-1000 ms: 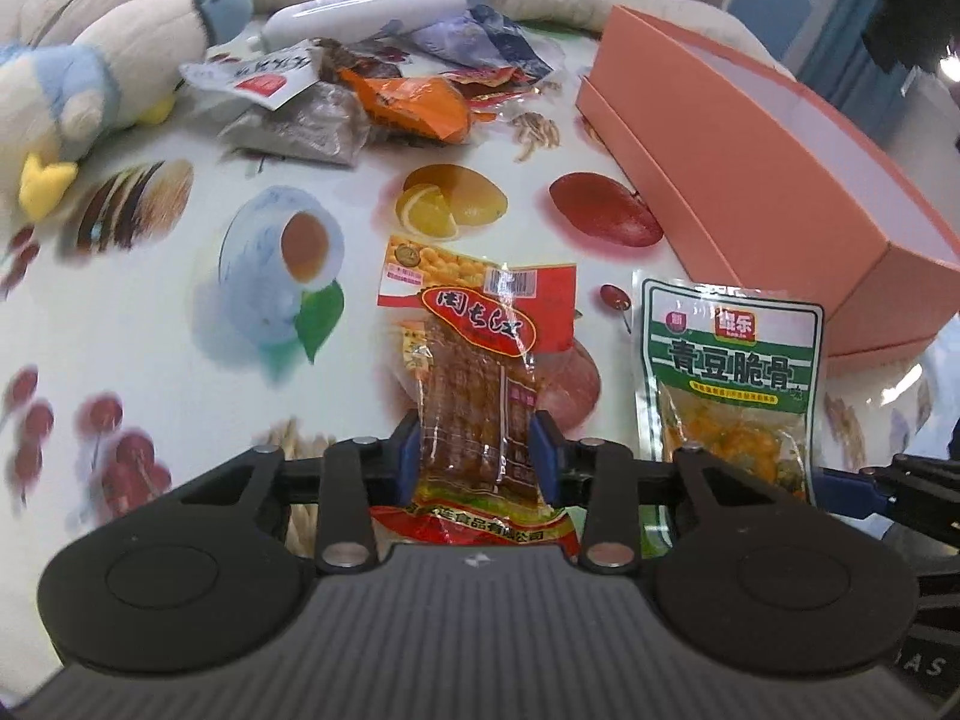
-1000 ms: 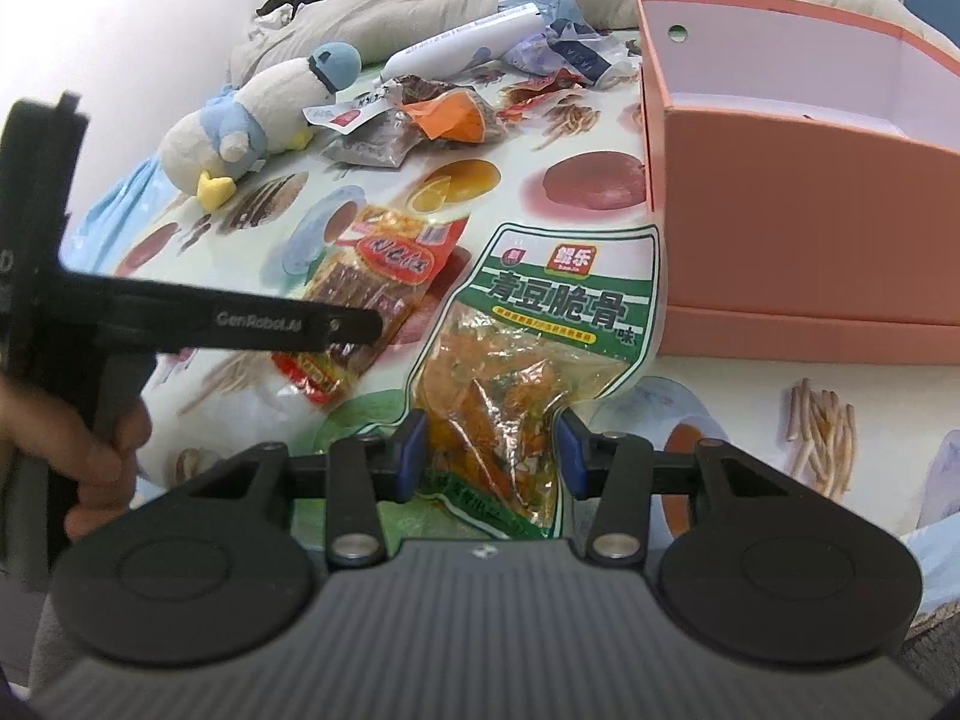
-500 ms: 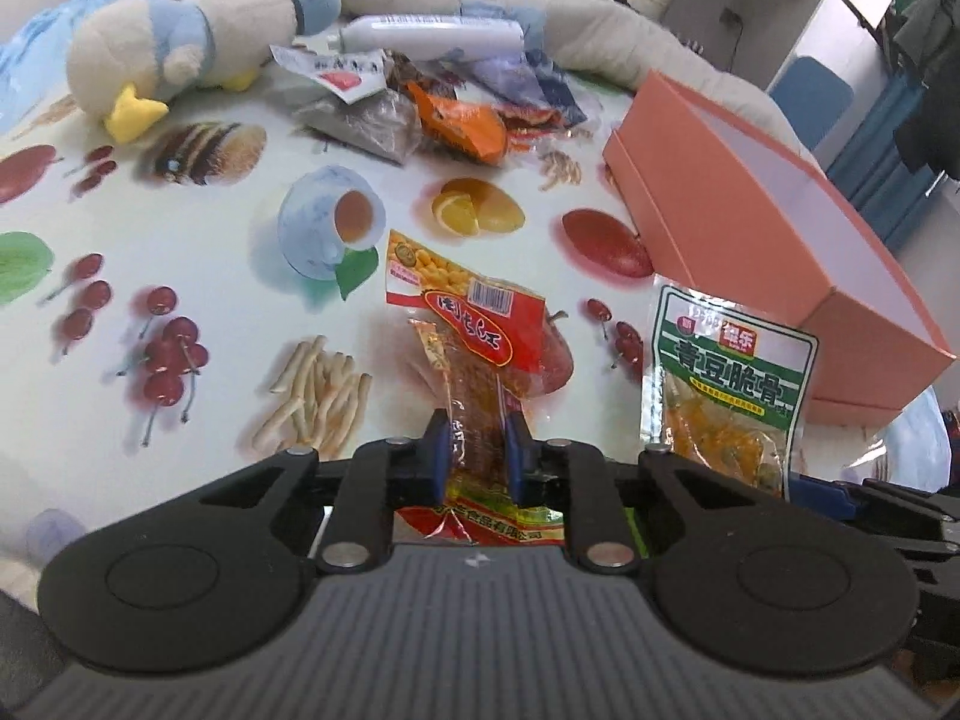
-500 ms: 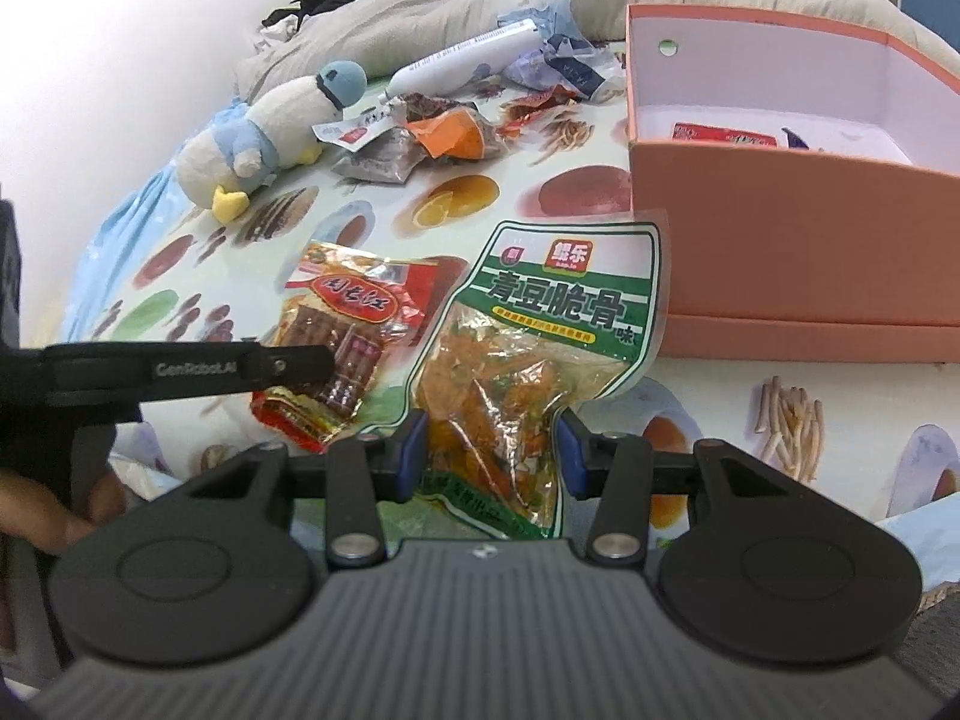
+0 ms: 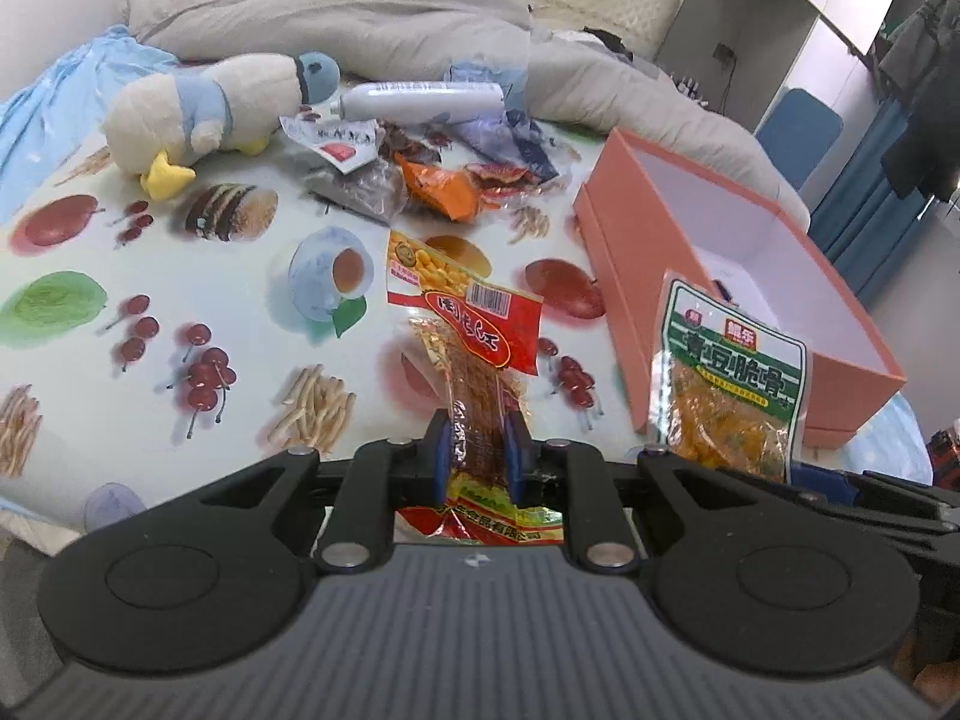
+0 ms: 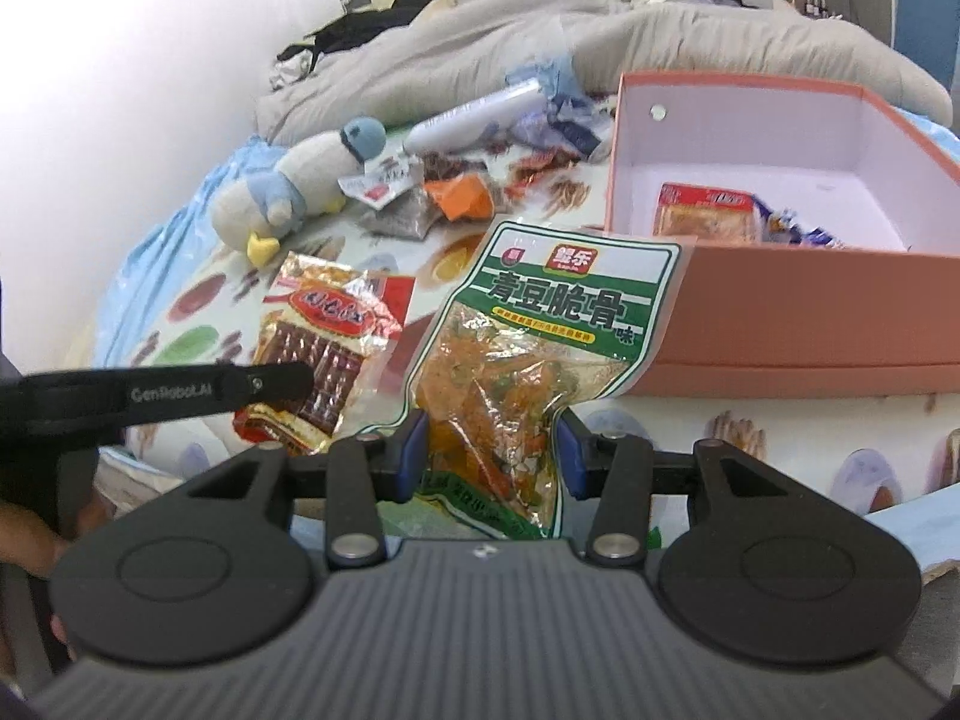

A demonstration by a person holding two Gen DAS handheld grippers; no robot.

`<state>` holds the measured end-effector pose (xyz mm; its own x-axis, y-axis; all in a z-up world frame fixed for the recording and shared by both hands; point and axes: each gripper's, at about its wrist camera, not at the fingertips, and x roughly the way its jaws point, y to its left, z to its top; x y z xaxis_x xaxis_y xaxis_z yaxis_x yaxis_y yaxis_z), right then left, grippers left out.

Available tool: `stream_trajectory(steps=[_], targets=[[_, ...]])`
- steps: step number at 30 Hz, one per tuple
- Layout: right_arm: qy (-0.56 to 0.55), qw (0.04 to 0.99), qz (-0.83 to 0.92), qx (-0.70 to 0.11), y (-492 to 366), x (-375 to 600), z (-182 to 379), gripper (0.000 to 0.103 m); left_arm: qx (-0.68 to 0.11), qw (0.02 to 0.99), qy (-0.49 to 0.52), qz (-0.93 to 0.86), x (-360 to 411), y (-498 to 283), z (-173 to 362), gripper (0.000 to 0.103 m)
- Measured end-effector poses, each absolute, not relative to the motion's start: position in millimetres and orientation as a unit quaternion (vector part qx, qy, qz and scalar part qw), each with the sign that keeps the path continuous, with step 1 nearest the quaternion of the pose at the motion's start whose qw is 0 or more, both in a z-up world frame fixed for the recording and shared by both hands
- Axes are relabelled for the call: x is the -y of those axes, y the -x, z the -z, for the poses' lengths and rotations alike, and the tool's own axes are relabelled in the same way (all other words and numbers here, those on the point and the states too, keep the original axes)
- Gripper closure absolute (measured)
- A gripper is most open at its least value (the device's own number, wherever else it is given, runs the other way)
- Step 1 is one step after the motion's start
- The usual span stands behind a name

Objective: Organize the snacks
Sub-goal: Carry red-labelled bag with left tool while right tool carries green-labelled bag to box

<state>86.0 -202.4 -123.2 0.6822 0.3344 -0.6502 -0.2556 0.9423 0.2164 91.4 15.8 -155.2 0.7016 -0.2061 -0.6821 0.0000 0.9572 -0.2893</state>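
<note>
My left gripper (image 5: pixel 478 456) is shut on a red snack packet (image 5: pixel 474 342) and holds it above the printed tablecloth (image 5: pixel 180 276). My right gripper (image 6: pixel 489 447) is shut on a green snack packet (image 6: pixel 540 330), lifted off the cloth just in front of the pink box (image 6: pixel 810 324). In the left wrist view the green snack packet (image 5: pixel 729 378) hangs at the right, before the pink box (image 5: pixel 612 276). The red snack packet (image 6: pixel 324 336) and the left gripper's finger (image 6: pixel 180 390) show at the left of the right wrist view.
The pink box holds a snack packet (image 6: pixel 705 213) and some blue wrappers. A pile of loose snack packets (image 5: pixel 432 174), a white tube (image 5: pixel 420 102) and a plush duck (image 5: pixel 210 114) lie at the back of the cloth. Grey bedding (image 5: pixel 330 6) lies behind.
The left jaws closed onto the red packet and lifted it off the cloth. The right gripper rose with the green packet, and the box's inside came into view.
</note>
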Motion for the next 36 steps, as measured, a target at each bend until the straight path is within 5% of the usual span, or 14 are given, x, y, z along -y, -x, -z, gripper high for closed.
stream_trajectory(steps=[18,36], targets=[[-0.060,0.933,-0.138,-0.327,-64,239,84,0.056,-0.340,0.926,0.130,0.100,30,-67,103,0.083],[-0.073,0.948,-0.054,-0.304,-96,314,72,0.056,-0.317,0.918,0.103,0.213,123,-125,71,0.082]])
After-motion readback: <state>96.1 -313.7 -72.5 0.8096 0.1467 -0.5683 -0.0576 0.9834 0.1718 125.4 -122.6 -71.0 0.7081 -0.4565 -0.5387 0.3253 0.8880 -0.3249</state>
